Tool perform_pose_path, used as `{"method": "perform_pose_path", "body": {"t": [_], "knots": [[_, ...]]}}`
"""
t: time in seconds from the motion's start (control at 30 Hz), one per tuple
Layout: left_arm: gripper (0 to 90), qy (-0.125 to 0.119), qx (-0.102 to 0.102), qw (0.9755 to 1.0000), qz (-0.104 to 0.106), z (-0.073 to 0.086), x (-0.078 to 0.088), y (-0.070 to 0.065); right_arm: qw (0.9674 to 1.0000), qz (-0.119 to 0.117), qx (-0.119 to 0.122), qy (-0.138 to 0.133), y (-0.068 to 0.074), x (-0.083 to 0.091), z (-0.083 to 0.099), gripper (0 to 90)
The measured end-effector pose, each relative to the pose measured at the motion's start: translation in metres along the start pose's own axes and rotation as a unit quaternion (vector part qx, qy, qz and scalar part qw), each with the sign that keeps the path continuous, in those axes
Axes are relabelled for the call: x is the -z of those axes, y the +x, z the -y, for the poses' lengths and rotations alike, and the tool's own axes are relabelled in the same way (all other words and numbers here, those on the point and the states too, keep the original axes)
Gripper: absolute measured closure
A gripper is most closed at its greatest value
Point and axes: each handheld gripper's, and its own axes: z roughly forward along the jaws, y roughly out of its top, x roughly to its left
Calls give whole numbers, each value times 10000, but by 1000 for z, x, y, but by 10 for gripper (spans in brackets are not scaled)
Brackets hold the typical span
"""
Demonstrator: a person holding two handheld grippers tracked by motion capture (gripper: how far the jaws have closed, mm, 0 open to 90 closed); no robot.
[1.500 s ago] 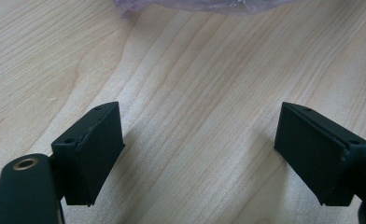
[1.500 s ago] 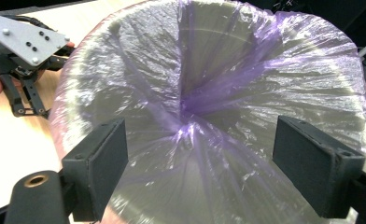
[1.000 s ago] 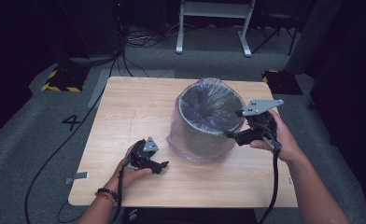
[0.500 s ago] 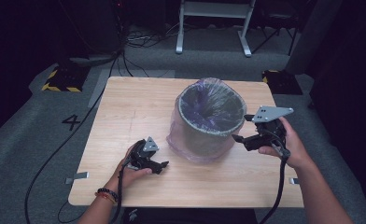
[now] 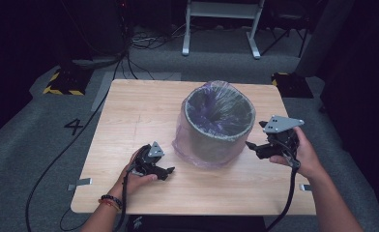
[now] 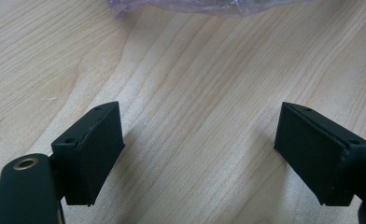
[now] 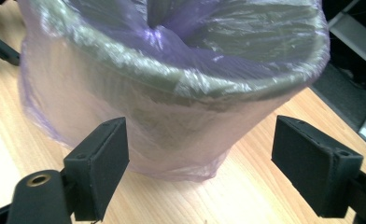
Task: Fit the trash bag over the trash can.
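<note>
The right gripper (image 5: 255,146), jaws spread and empty, has dropped from the bin's rim toward the lower right of the purple-bagged waste bin (image 5: 219,123) at table (image 5: 129,104) centre, likely to tug the bag skirt, while the left gripper (image 5: 164,171) rests spread at lower left.

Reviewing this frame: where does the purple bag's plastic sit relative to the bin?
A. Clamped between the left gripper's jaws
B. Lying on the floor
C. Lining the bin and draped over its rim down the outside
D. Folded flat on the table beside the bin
C: the purple bag lines the bin, wraps its rim and hangs down the outer wall to the table.
</note>
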Motion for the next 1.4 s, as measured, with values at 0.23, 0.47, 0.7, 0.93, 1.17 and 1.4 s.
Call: {"method": "perform_pose_path", "body": {"t": [0.23, 0.47, 0.7, 0.93, 1.17, 1.4], "knots": [[152, 1, 9, 10000, 6, 0, 0, 0, 9998, 142, 125, 66, 5, -2, 6, 190], [152, -1, 12, 10000, 8, 0, 0, 0, 9995, 172, 195, 158, 8, -6, 13, 190], [152, 0, 7, 10000, 4, 0, 0, 0, 9995, 164, 131, 236, 8, -9, 25, 191], [152, 1, 0, 10000, 1, 0, 0, 0, 9993, 115, 5, 347, 7, -17, 41, 191], [152, 2, -3, 10000, -1, 0, 0, 0, 9985, 95, -100, 537, 5, -27, 59, 191], [152, 1, -3, 10000, -2, 0, 0, 0, 9975, 78, -192, 682, 5, -34, 72, 191]]}}
